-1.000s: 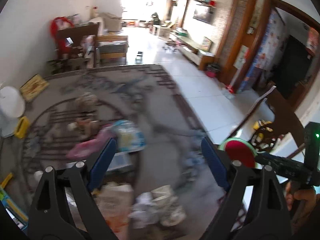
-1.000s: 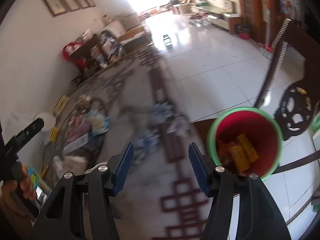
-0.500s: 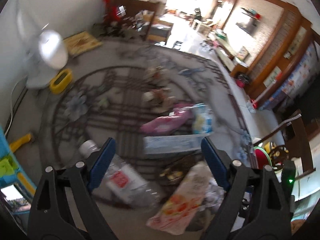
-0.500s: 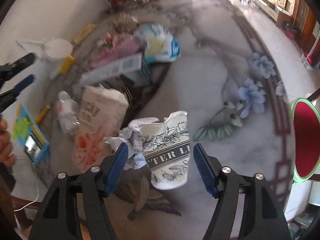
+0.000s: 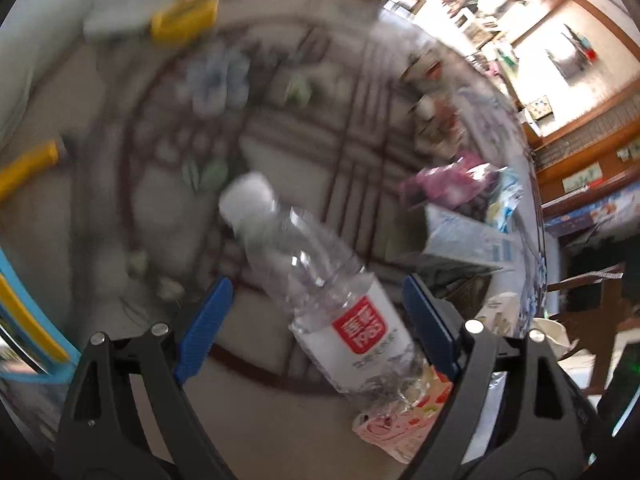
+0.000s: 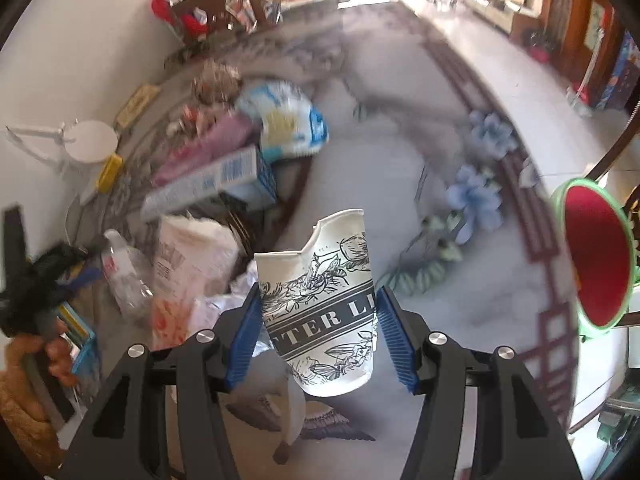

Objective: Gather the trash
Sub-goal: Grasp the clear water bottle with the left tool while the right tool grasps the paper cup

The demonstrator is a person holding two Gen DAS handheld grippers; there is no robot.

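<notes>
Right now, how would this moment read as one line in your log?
left tongs: open over bottle | right tongs: closing on paper cup | bin: right

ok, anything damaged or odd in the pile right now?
Yes. The paper cup between the right gripper pads has a torn, notched rim and looks flattened. The jaws have just been closing on it. The plastic bottle under the open left gripper lies on its side, its lower end crumpled.

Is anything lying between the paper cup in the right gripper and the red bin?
Nothing visible does. The paper cup sits between the right gripper pads, and only bare patterned carpet stretches toward the red bin at the right edge.
</notes>
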